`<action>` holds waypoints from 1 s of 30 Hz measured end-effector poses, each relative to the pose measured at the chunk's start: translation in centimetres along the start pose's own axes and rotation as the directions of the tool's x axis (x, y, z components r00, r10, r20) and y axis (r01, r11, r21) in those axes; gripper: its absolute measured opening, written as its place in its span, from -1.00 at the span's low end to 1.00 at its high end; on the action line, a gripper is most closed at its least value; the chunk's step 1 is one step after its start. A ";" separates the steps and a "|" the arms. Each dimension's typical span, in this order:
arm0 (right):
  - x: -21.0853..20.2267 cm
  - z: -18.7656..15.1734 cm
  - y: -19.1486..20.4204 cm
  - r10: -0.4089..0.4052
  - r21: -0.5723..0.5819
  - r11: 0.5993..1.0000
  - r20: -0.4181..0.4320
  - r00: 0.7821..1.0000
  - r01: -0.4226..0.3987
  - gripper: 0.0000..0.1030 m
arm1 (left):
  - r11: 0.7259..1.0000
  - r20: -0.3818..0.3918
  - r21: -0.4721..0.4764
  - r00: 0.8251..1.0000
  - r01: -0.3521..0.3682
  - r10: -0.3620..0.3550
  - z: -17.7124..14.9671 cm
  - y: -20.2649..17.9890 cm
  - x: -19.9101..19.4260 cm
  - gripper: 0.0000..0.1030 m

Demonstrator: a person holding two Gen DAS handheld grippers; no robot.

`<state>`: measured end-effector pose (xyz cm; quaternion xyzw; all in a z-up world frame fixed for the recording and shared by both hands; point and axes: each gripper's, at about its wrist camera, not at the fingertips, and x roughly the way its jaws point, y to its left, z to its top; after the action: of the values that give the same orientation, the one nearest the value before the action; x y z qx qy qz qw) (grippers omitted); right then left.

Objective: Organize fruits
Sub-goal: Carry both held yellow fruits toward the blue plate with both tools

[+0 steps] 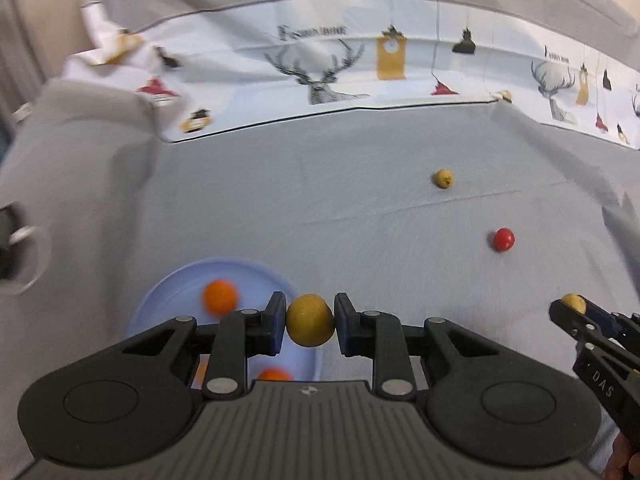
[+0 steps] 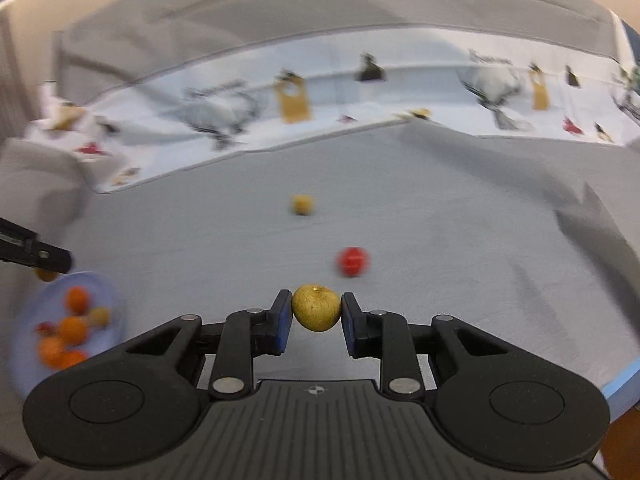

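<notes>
My left gripper [image 1: 310,322] is shut on a round yellow-brown fruit [image 1: 310,320], held just above the right rim of a pale blue plate [image 1: 176,284]. Orange fruits [image 1: 220,297] lie on that plate. My right gripper [image 2: 316,314] is shut on another yellow fruit [image 2: 317,308], raised over the grey cloth [image 2: 440,232]. From the left wrist view the right gripper [image 1: 576,310] shows at the far right with its yellow fruit [image 1: 575,303]. On the cloth lie a loose yellow fruit [image 1: 443,178] [image 2: 302,204] and a red fruit [image 1: 503,239] [image 2: 352,261].
The blue plate [image 2: 28,360] at lower left of the right wrist view holds several orange fruits [image 2: 73,330], a yellow one and something red. A white printed cloth with deer [image 1: 320,76] lies across the far side. A dark object [image 1: 8,240] sits at the left edge.
</notes>
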<state>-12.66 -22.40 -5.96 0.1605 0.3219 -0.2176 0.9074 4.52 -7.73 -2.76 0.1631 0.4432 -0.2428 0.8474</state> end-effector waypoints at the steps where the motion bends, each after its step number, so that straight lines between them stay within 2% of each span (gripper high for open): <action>1: -0.9 0.0 0.9 0.028 -0.013 1.000 0.002 1.000 -0.028 -0.47 | 1.000 0.006 -0.008 1.000 -0.009 0.009 -0.7 0.6 -1.2 -0.45; 7: -6.0 -0.9 6.7 0.194 -0.122 0.974 0.002 0.981 -0.192 -0.47 | 0.997 0.006 -0.062 0.999 -0.050 0.051 -5.3 4.4 -6.7 -0.45; 12: -9.3 -2.3 10.2 0.278 -0.224 0.935 -0.016 0.960 -0.275 -0.47 | 0.991 0.005 -0.108 0.996 -0.084 0.085 -8.9 7.0 -9.7 -0.45; 15: -11.0 -2.9 11.5 0.289 -0.279 0.919 -0.008 0.957 -0.280 -0.47 | 0.986 0.010 -0.146 0.996 -0.086 0.088 -10.6 8.2 -11.1 -0.45; 20: -12.5 -2.8 11.6 0.273 -0.287 0.924 0.032 0.961 -0.253 -0.47 | 0.982 0.032 -0.169 0.995 -0.085 0.092 -12.5 8.9 -12.8 -0.45; 30: -13.7 -3.3 11.9 0.248 -0.305 0.926 0.049 0.968 -0.222 -0.47 | 0.984 0.073 -0.169 0.995 -0.053 0.067 -13.0 8.9 -14.1 -0.45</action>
<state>-17.98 -6.84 2.34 0.0500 0.2896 -0.0632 0.9538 -6.16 9.76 2.28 0.0952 0.4232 -0.1853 0.8817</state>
